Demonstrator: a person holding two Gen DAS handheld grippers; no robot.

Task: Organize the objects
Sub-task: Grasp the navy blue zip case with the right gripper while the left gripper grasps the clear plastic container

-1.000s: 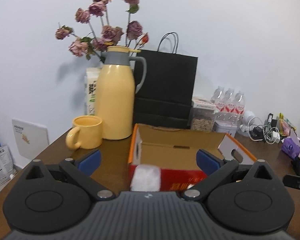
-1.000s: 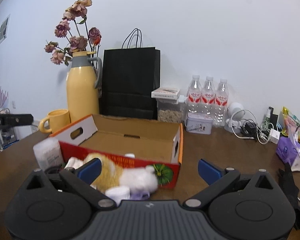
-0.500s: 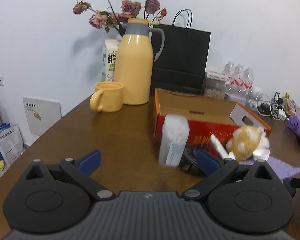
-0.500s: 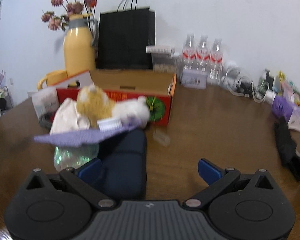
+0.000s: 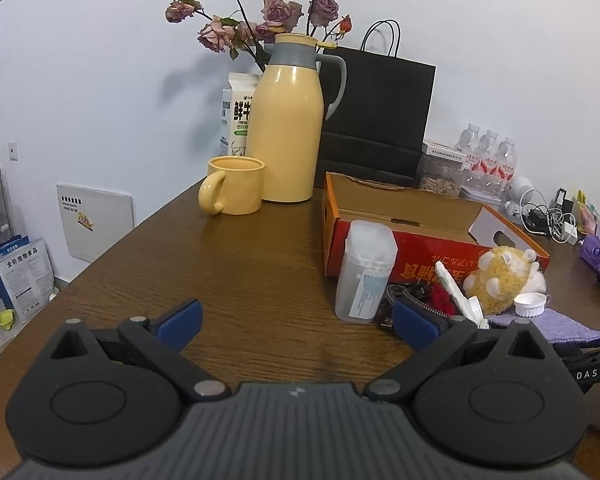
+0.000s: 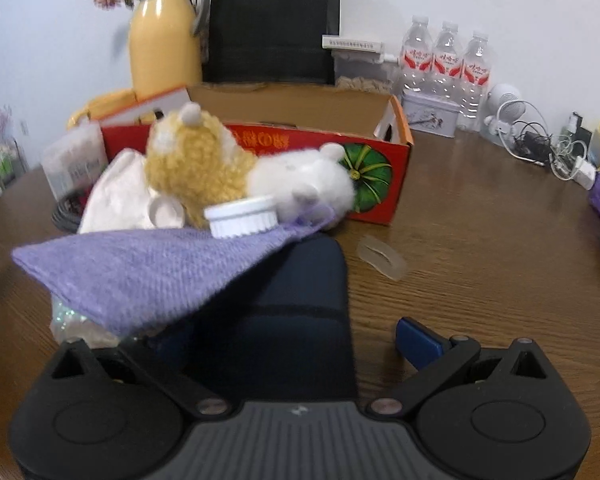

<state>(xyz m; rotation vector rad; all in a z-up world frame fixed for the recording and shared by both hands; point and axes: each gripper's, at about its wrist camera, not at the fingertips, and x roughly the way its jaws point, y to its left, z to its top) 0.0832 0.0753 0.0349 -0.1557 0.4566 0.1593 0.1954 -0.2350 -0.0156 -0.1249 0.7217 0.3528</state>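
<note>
The left hand-held gripper point(image 5: 296, 318), its blue-tipped fingers spread wide and holding nothing, hovers over bare wood of the brown wooden counter point(image 5: 220, 272). Just beyond its right finger stands a frosted plastic tub of cotton swabs point(image 5: 365, 272), upright, close against the front wall of the open red-and-orange cardboard box point(image 5: 416, 240), which looks empty in both views. Beside the tub lies a coiled black cable point(image 5: 408, 294), then a yellow-and-white plush toy point(image 5: 504, 280) and a white ribbed screw cap point(image 5: 531, 304) resting on a lilac knitted cloth point(image 5: 556, 326).

The right hand-held gripper point(image 6: 296, 336) is also spread, with a dark navy fabric case point(image 6: 296, 304) lying on the counter between its fingers; the left finger is hidden under the cloth, and whether either finger touches the case cannot be told. A small clear plastic piece point(image 6: 382, 256) lies apart, to the right of the case.

Toward the counter's far edge stand a yellow mug point(image 5: 236, 186), a yellow thermos jug with grey collar point(image 5: 290, 120), a milk carton point(image 5: 236, 114), dried roses point(image 5: 260, 12), a black paper bag point(image 5: 376, 112) and three water bottles point(image 6: 446, 60).
</note>
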